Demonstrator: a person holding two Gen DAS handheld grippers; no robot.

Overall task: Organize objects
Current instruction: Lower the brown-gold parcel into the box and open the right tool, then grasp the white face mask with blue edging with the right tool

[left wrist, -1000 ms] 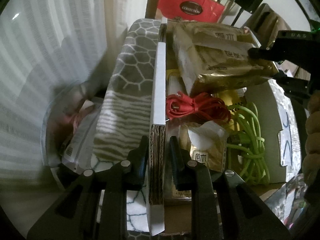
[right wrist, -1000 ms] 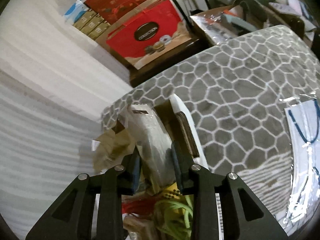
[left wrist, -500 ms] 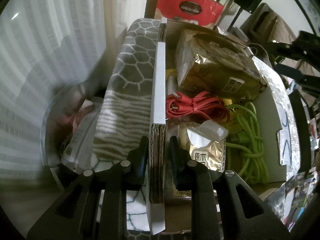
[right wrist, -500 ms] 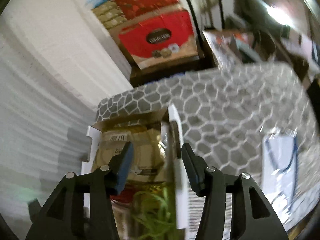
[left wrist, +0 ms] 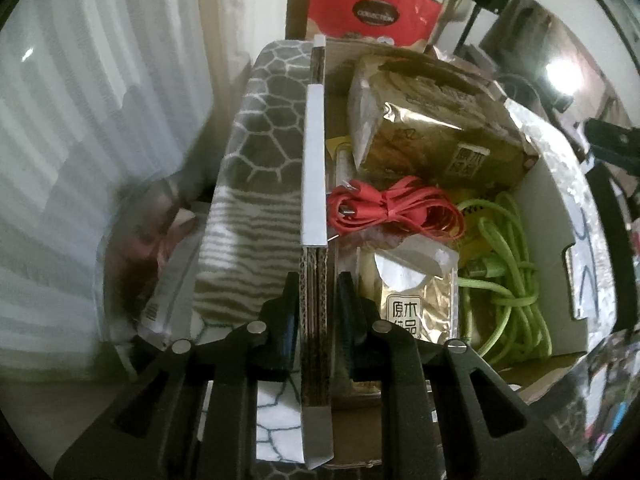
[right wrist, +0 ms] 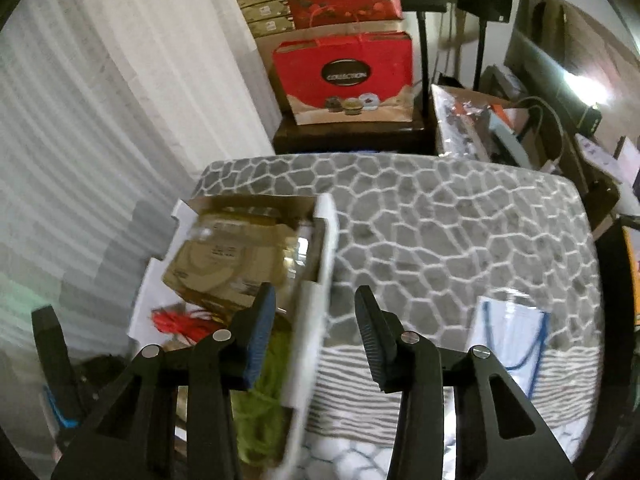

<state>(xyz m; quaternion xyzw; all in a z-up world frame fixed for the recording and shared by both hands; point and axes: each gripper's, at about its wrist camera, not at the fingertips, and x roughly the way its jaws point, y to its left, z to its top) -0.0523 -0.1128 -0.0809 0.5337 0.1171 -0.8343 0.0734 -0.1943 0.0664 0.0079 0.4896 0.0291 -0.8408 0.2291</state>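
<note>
Right gripper (right wrist: 314, 332) let go of the gold packet (left wrist: 436, 136), jaws closing slightly, empty, packet upper-left; left gripper (left wrist: 314, 308) clamped box wall (left wrist: 314, 168).

1. We see an open cardboard box (left wrist: 560, 216) with white outer faces, sitting on a grey patterned cushion (right wrist: 440, 232);
2. Inside, a large gold foil packet (left wrist: 432, 136) lies tilted at the far end; a red cable bundle (left wrist: 396, 208) and a green cable coil (left wrist: 508, 272) lie mid-box; a smaller gold packet (left wrist: 412, 300) lies nearest.

"collection" on red gift bag (right wrist: 347, 76); "原木" on gold pack (left wrist: 412, 300).
</note>
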